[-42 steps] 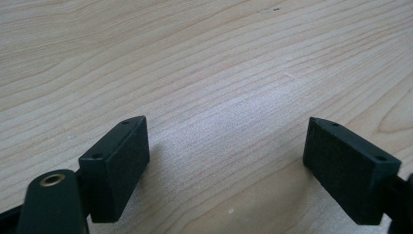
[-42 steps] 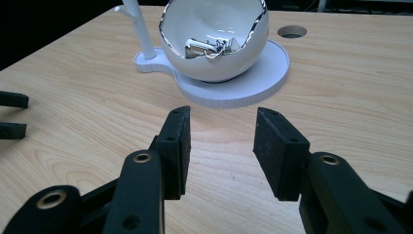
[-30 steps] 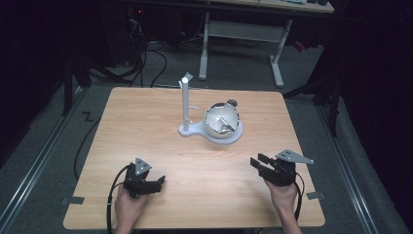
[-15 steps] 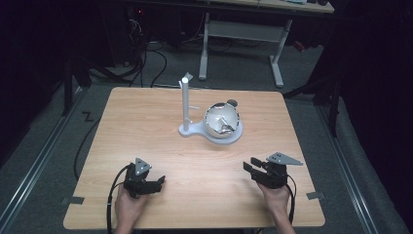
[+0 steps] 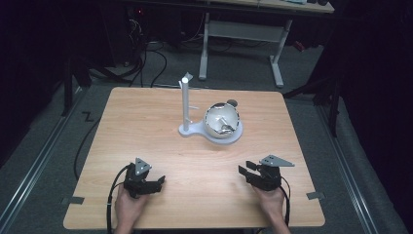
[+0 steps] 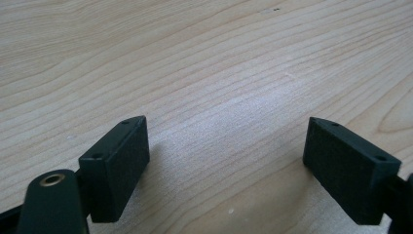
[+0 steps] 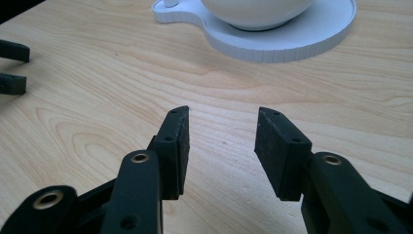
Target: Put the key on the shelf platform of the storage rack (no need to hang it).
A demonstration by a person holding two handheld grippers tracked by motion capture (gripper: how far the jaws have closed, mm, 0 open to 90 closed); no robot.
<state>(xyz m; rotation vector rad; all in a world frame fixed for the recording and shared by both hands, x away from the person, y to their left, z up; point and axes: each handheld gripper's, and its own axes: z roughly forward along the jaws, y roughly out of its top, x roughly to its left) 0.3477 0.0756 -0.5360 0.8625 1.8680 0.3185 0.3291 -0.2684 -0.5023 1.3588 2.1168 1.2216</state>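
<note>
On my wooden worktop (image 5: 146, 126) a white stand (image 5: 195, 130) sits toward the far middle, its upright post (image 5: 185, 102) rising from the left end of the base. A shiny round bowl (image 5: 221, 122) rests on the base's round plate. Beyond the worktop, cables (image 5: 146, 58) trail over the grey floor (image 5: 302, 63) beneath another desk's white legs (image 5: 276, 58).

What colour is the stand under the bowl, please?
White; the stand shows best in the right gripper view, beneath the bowl.

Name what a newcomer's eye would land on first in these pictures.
A white stand with an upright post, holding a shiny round bowl, sits mid-table. Nearer the person, the left hand-held gripper and right hand-held gripper rest open on bare wood.
</note>
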